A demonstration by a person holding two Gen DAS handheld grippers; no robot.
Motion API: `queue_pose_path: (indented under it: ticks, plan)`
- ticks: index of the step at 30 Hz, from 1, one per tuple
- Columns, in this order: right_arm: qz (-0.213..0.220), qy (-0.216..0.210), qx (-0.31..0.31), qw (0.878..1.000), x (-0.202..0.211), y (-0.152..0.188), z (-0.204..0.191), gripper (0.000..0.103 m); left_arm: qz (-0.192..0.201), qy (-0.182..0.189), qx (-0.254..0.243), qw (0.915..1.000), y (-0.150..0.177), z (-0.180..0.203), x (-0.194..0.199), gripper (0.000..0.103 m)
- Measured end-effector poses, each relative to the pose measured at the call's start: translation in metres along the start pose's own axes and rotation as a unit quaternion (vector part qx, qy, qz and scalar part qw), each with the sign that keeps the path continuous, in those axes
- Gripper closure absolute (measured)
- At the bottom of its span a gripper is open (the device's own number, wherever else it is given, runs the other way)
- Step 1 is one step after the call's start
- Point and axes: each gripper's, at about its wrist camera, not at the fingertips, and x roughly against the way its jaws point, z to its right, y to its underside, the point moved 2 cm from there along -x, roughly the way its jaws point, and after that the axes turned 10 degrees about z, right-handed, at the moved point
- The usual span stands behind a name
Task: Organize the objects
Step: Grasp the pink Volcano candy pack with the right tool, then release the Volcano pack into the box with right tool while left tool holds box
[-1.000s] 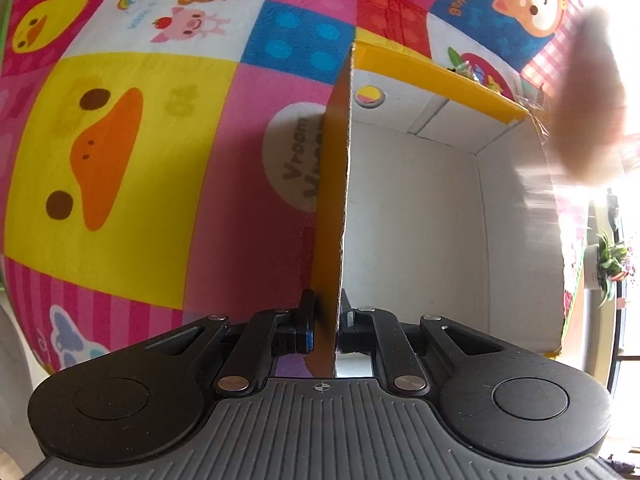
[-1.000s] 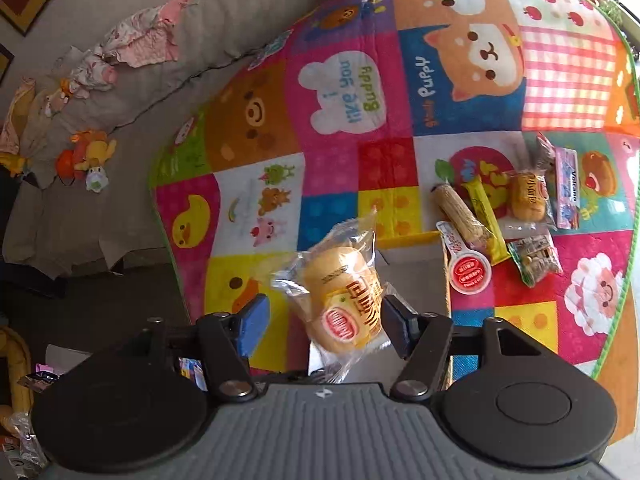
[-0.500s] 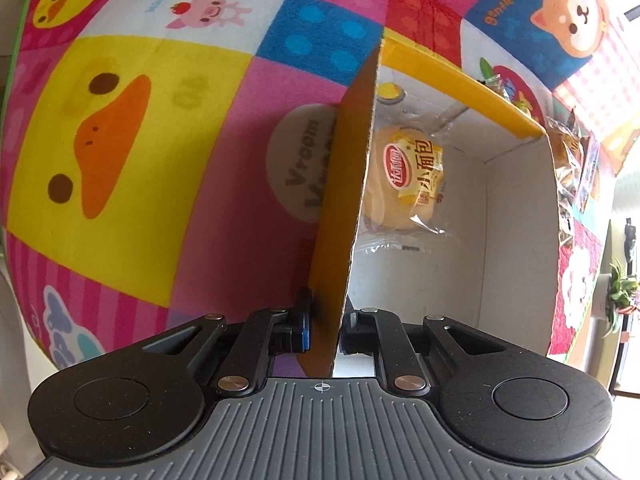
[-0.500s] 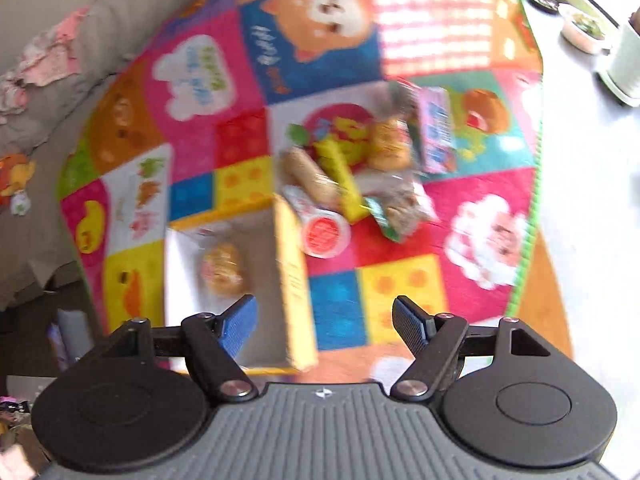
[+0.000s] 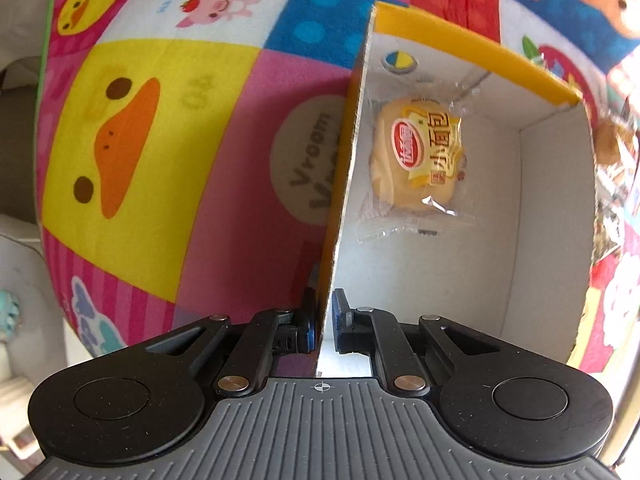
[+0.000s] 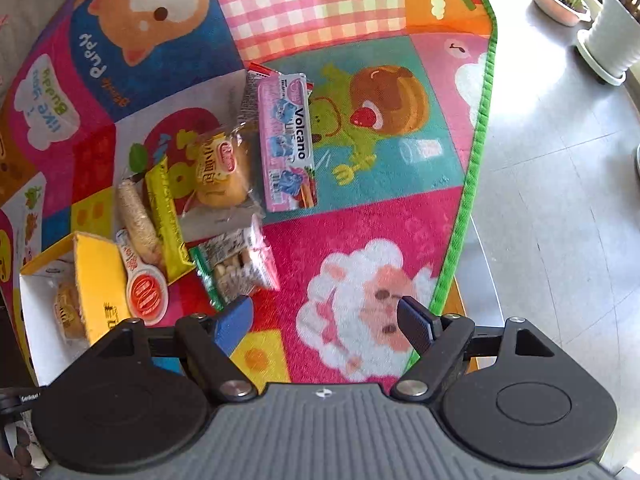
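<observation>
My left gripper [image 5: 326, 318] is shut on the near wall of a yellow cardboard box [image 5: 344, 160] with a white inside. A wrapped bun [image 5: 418, 152] lies on the box floor. The box [image 6: 100, 280] with the bun [image 6: 68, 312] also shows at the left of the right wrist view. My right gripper [image 6: 324, 322] is open and empty above the mat. Loose snacks lie together on the mat: a second wrapped bun [image 6: 222, 172], a pink Volcano pack [image 6: 286, 140], a yellow bar [image 6: 166, 216], a rice roll [image 6: 136, 220], a red-lidded cup [image 6: 146, 290] and a nut pack [image 6: 236, 268].
A colourful cartoon play mat [image 6: 360, 216] covers the surface, with a green edge [image 6: 476, 152] at the right. Beyond it is grey floor [image 6: 560, 200] with white plant pots [image 6: 612, 40] at the far right.
The bun left my right gripper and now lies in the box. My right gripper swung right, away from the box, over the snack pile and the mat's edge. The left gripper kept its hold.
</observation>
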Motion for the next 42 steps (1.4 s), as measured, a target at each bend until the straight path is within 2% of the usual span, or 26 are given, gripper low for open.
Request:
queue_pose_path:
  ticks: [4,5,7,9,13,14,16,17,18,24,28,32,37,40,42]
  plan:
    - [0.01,-0.026,-0.009,1.0,-0.037,-0.056,-0.001,0.02,-0.012,-0.018,0.004,0.9998,0.001,0.01,0.0,0.093]
    - [0.013,-0.028,-0.004,1.0,-0.047,-0.069,-0.005,0.016,-0.011,-0.021,0.006,0.9997,0.001,0.011,0.002,0.093]
    - [0.004,-0.031,0.015,0.999,-0.068,-0.088,-0.016,0.014,-0.01,-0.022,0.015,0.9996,0.001,0.013,0.004,0.093]
    - [-0.006,-0.024,0.035,0.999,-0.089,-0.098,-0.029,0.014,-0.009,-0.023,0.023,0.9994,0.004,0.013,0.007,0.093]
    - [-0.007,0.012,0.049,0.999,-0.111,-0.097,-0.039,0.017,-0.014,-0.026,0.032,0.9991,0.006,0.015,0.009,0.093]
    - [-0.006,0.013,0.047,0.999,-0.112,-0.094,-0.039,0.02,-0.016,-0.027,0.033,0.999,0.007,0.015,0.007,0.093]
    - [-0.009,0.008,0.054,0.998,-0.112,-0.089,-0.037,0.036,-0.018,-0.029,0.033,0.9989,0.01,0.015,0.007,0.093]
    - [-0.013,0.0,0.06,0.998,-0.111,-0.086,-0.037,0.052,-0.021,-0.029,0.028,0.999,0.013,0.013,0.007,0.093]
    - [-0.015,-0.004,0.067,0.998,-0.108,-0.083,-0.036,0.06,-0.023,-0.029,0.022,0.9991,0.012,0.015,0.005,0.093]
    - [0.0,-0.006,0.068,0.998,-0.07,-0.056,-0.023,0.06,-0.027,-0.033,-0.032,0.9986,0.015,0.029,-0.001,0.093]
    - [-0.002,-0.02,0.038,0.999,-0.038,-0.024,-0.013,0.06,-0.026,-0.014,-0.057,0.9979,0.012,0.028,-0.005,0.094]
    - [-0.002,-0.017,0.01,1.0,0.005,0.016,-0.017,0.06,0.0,0.012,-0.097,0.9952,-0.001,0.024,0.001,0.095]
    - [0.018,-0.024,-0.027,0.999,0.063,0.053,-0.036,0.06,0.031,0.049,-0.084,0.9948,-0.023,0.012,0.007,0.096]
    - [0.019,-0.021,-0.037,0.999,0.087,0.071,-0.051,0.06,0.028,0.066,-0.086,0.9937,-0.025,0.005,0.007,0.095]
    - [0.016,-0.016,-0.037,0.999,0.096,0.084,-0.063,0.06,0.013,0.065,-0.097,0.9931,-0.023,0.005,0.007,0.095]
